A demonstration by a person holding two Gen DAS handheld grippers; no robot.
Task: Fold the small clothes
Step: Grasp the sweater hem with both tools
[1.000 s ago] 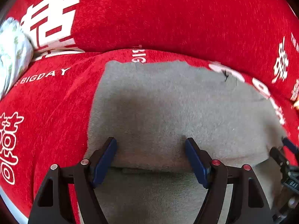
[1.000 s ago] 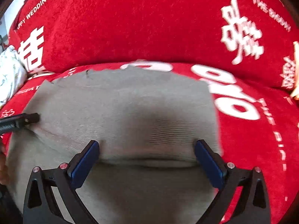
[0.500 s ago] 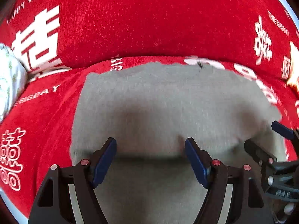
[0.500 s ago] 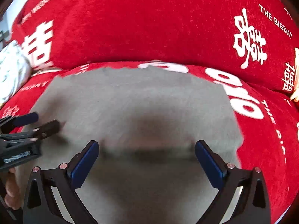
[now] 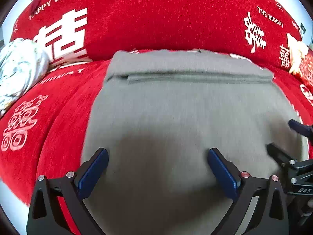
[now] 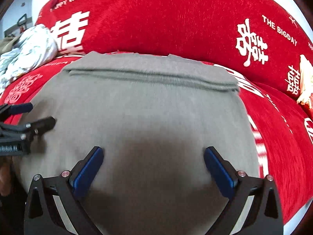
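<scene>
A grey garment [image 5: 185, 105] lies flat on the red sofa seat, its near half folded over so a folded edge runs across the far part; it also shows in the right wrist view [image 6: 148, 105]. My left gripper [image 5: 157, 156] is open and empty, hovering over the garment's near left part. My right gripper [image 6: 153, 155] is open and empty over its near right part. Each gripper shows at the edge of the other's view: the right gripper [image 5: 281, 137] and the left gripper [image 6: 39, 115], both with jaws apart.
The red sofa cover [image 5: 156, 19] with white lettering has a backrest rising just behind the garment. A white patterned cloth bundle [image 5: 19, 66] lies at the far left, also in the right wrist view [image 6: 31, 49]. A cream and red object [image 5: 299, 58] sits at far right.
Both grippers have drawn back and up from the garment. The fold now lies flat, and more of the garment and sofa shows. Both stayed open.
</scene>
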